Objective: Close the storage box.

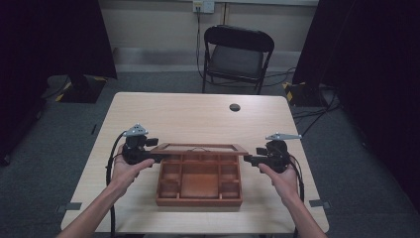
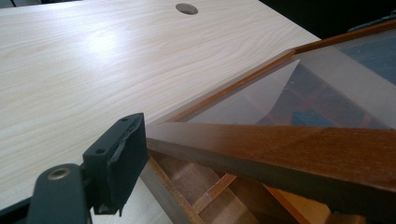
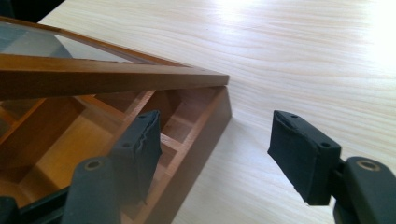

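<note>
1. One light wooden table (image 1: 198,116) is carrying the whole scene, with a single empty folding chair (image 1: 237,55) standing beyond its far edge
2. One wooden compartment box (image 1: 199,186) is sitting at the near middle of the table, its long axis running side to side between the person's two hands
3. One glass-paned lid (image 1: 198,148) is standing partly raised along the box's far edge, hinged up and tilting over the open compartments
4. The left gripper (image 1: 148,157) is meeting the lid's left end; in the left gripper view one black pad (image 2: 122,158) is lying against the corner of the lid frame (image 2: 280,149), but the other jaw is hidden, so whether the frame is clamped cannot be told
5. The right gripper (image 1: 250,159) is waiting just off the right end, its jaws apart; in the right gripper view they are straddling the box's side wall (image 3: 196,154) without pressing it, the lid rail (image 3: 112,79) lying just above
6. Judging by this, the left hand is the nearer to the lid, and the coming move is turning on swinging the lid about that long far edge
</note>
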